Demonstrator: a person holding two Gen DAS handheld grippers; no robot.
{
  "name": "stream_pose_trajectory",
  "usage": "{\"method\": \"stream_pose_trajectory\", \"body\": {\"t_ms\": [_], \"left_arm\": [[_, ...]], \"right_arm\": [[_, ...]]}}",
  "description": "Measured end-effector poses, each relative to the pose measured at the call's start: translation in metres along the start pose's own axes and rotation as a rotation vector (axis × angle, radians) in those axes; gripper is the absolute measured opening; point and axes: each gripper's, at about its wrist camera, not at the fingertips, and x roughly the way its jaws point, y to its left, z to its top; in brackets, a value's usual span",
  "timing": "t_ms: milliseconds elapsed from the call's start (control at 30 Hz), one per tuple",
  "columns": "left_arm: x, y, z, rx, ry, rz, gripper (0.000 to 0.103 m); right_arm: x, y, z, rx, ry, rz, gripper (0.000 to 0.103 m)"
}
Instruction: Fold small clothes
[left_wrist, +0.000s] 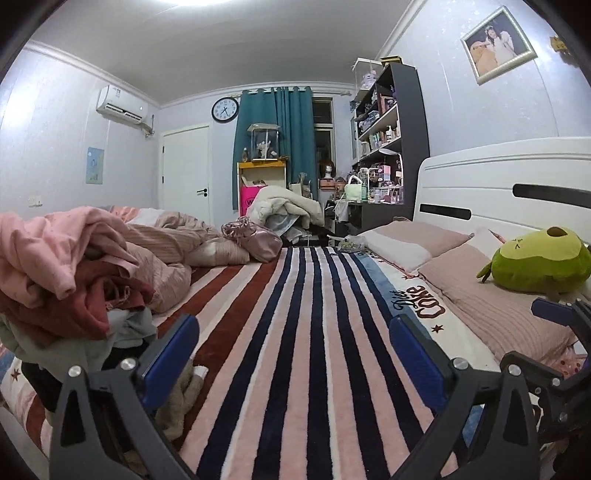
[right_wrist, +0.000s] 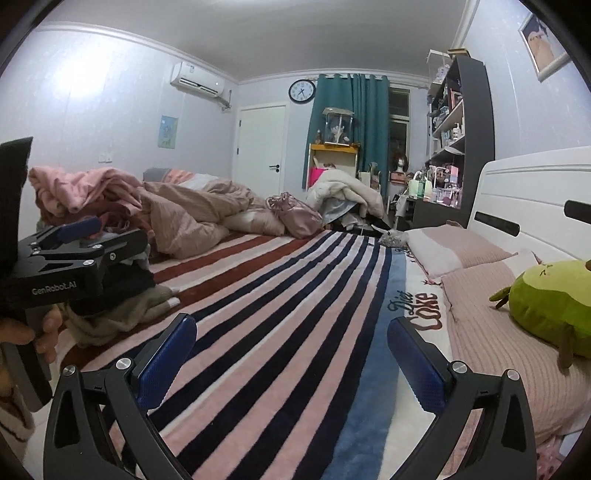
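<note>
Tongs both released, nothing between pads: left tongs (left_wrist: 293, 363) and right tongs (right_wrist: 291, 362) hover low over striped blanket (left_wrist: 295, 332) on bed. Clothes pile (left_wrist: 62, 273), pink and red pieces jumbled, sits at 9 o'clock in left wrist view, just beside left pad. Green plush (left_wrist: 543, 258) on pillow (left_wrist: 498, 306) at 3 o'clock
</note>
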Motion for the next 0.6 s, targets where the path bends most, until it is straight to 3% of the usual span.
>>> {"method": "stream_pose_trajectory", "body": {"t_ms": [600], "left_arm": [[0.0072, 0.0037, -0.0086, 0.007, 0.013, 0.019, 0.102]], "right_arm": [[-0.0052, -0.009, -0.0006, 0.072, -0.025, 0.034, 0.103]]}}
